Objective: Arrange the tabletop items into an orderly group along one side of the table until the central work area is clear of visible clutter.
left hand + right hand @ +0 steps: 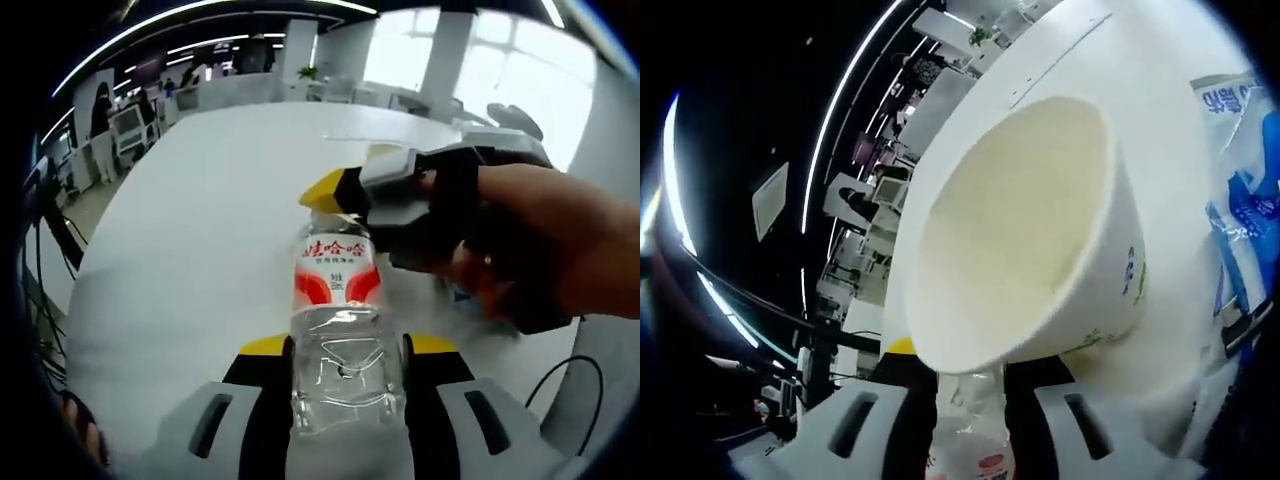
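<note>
The bottle (345,350) stands clamped between the left gripper (347,345)'s jaws. The right gripper (970,385), held in a hand (545,245) just beyond, has its jaws closed on a paper cup (1025,240) tilted above the bottle's top; a blue packet (1245,190) lies beside.

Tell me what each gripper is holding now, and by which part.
The left gripper clamps the clear bottle by its lower body. The right gripper pinches the rim of the white paper cup, tilted above the bottle.
</note>
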The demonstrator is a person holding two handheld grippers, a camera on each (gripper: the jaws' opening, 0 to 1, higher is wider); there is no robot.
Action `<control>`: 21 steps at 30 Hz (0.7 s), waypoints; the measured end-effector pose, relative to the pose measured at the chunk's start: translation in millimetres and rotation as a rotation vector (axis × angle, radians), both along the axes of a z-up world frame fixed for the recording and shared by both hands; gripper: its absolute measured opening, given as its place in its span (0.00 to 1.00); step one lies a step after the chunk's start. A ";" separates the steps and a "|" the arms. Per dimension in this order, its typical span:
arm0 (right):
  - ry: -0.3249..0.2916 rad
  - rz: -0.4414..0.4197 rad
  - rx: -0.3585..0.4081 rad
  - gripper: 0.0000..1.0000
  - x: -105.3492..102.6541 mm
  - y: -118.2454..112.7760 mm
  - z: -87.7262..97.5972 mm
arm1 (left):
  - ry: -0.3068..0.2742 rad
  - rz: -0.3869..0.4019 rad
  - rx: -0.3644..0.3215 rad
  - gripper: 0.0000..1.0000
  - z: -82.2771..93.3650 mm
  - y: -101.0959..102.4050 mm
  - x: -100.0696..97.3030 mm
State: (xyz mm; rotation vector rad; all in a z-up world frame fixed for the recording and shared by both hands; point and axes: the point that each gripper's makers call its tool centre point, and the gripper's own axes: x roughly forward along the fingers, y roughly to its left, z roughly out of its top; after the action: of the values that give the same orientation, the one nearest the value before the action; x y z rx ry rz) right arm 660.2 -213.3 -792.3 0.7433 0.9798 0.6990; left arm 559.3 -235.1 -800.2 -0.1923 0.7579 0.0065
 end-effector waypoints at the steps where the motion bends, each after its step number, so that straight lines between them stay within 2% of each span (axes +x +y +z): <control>1: 0.000 0.002 0.001 0.22 -0.3 0.4 0.5 | -0.001 0.000 0.000 0.39 -0.1 0.2 -0.1; 12: 0.000 -0.002 0.016 0.20 -2.3 1.2 5.2 | -0.015 0.002 0.006 0.39 2.8 -3.1 -3.7; 21: -0.029 0.009 0.021 0.20 -4.6 -0.3 14.8 | -0.006 -0.019 0.031 0.39 5.1 -5.1 -5.2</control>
State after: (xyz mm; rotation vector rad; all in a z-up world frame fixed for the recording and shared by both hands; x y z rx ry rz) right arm 655.6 -213.6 -777.5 0.7450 0.9515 0.7272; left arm 554.1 -240.1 -795.1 -0.1559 0.7529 -0.0010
